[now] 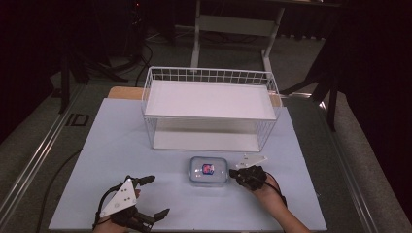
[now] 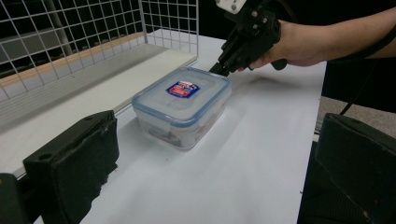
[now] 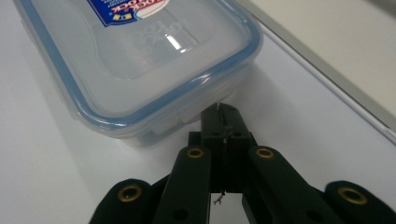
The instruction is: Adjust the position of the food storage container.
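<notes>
A clear plastic container (image 1: 209, 171) with a blue-rimmed lid and a red and blue label sits on the white table, in front of the wire rack. My right gripper (image 1: 232, 173) is shut, and its tips are against the container's right side. In the right gripper view the closed jaws (image 3: 222, 112) meet the container (image 3: 140, 56) just under the lid rim, with nothing between them. My left gripper (image 1: 156, 196) stands open near the front left, apart from the container. In the left gripper view the container (image 2: 182, 105) lies ahead, and the right gripper (image 2: 215, 70) touches its far corner.
A white wire rack (image 1: 209, 99) with two shelves stands behind the container; its lower shelf edge (image 2: 116, 88) runs close to the box. The white table sheet (image 1: 121, 145) ends near both hands at the front. Floor and a table frame lie beyond.
</notes>
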